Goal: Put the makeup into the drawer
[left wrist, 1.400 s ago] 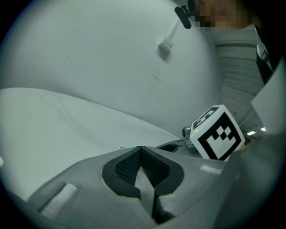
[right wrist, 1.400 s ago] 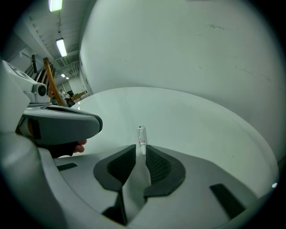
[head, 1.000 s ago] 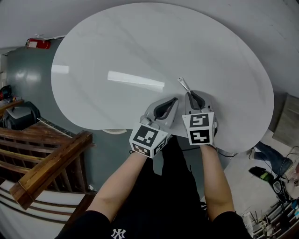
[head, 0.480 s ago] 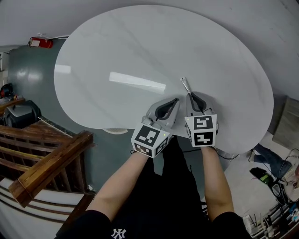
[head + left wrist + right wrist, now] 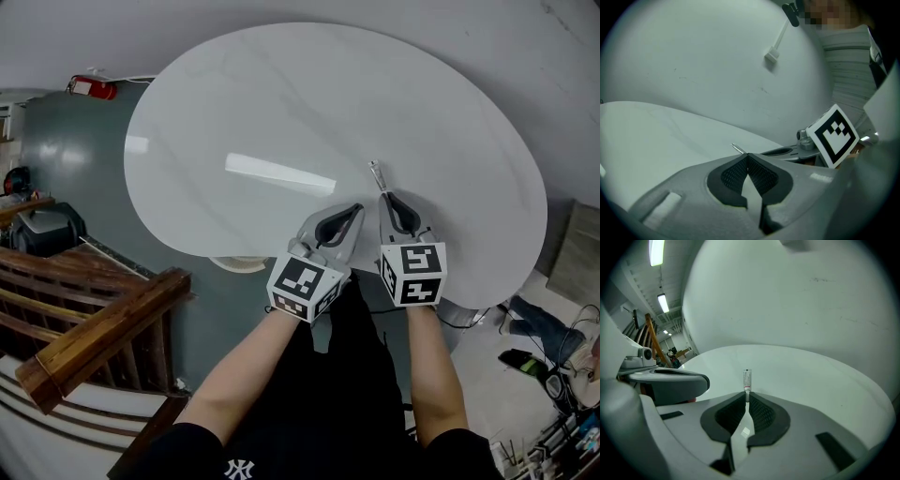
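Evidently for carrying, the right tongs (image 5: 386, 197) clamp a slim makeup stick (image 5: 377, 174) by its end above the worktop's (image 5: 281, 103) near edge. The left tongs (image 5: 352, 210) are closed on nothing.

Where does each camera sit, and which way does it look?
Head view: on the head, steeply down at the table; forearms, left gripper, right gripper show.
Left gripper view: on the left gripper, along its shut jaws; right gripper beside.
Right gripper view: on the right gripper, along jaws gripping the makeup tube.
All share the table.

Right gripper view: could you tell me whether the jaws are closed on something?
Yes, the right gripper pinches a slim makeup tube at its jaw tips.
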